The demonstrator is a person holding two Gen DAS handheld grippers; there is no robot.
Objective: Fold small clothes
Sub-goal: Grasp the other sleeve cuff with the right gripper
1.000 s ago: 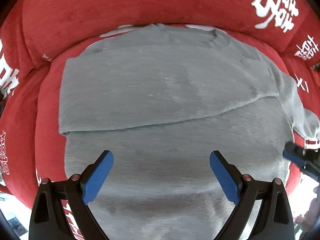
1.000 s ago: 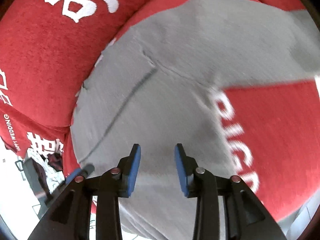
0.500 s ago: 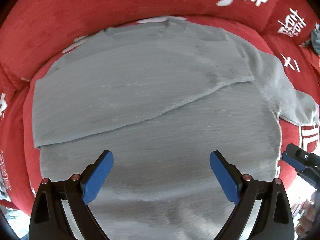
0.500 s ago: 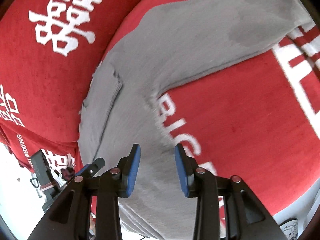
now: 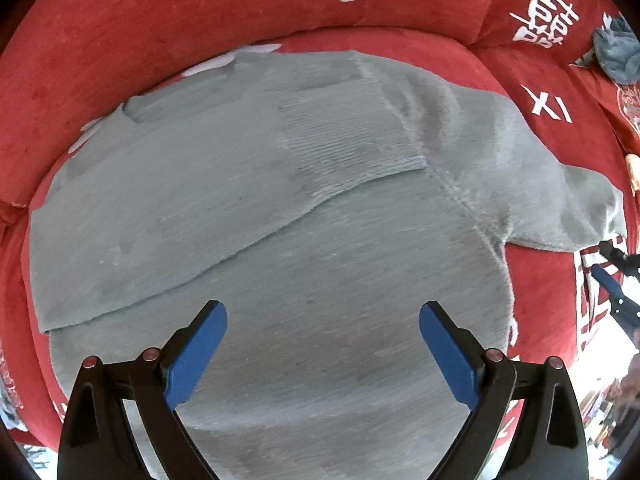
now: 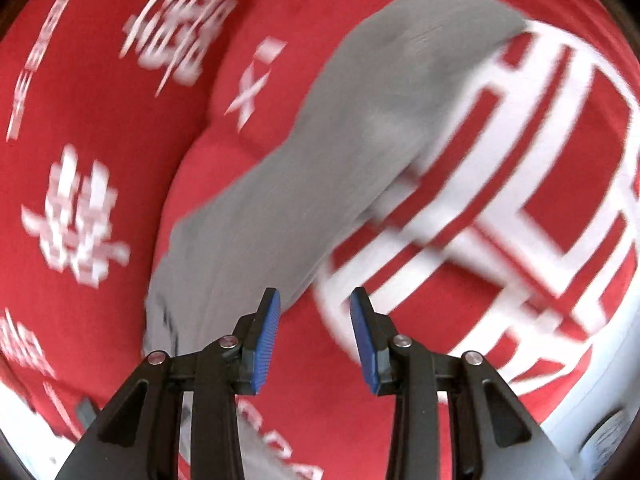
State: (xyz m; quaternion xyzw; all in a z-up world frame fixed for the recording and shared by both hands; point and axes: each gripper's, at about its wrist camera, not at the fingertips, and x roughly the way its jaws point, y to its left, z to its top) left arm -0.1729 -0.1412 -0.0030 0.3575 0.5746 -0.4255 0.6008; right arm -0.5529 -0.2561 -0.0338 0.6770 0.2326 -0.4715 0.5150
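The gray sweater lies spread flat on a red sofa cover printed with white characters. In the left wrist view the left tool hangs directly above the lower body of the sweater, pointing down at it, with its two blue pads standing wide apart and nothing between them; whether the pads touch the knit cannot be told. One sleeve is folded across the chest, its edge running diagonally from lower left to upper right, above the tool. The other sleeve stretches out flat to the right, ending near the right tool, which shows only partly at the right edge of that view. A crumpled blue-gray cloth lies on the cover at the upper right, well apart from the sweater. In the right wrist view the right tool stands at a narrow gap with nothing held; the cover shows between its pads. The outstretched sleeve runs from just left of the left pad up toward the upper right. This view is heavily blurred, so the sleeve's cuff and the printed characters are hard to make out, and the rest of the sweater is cut off.
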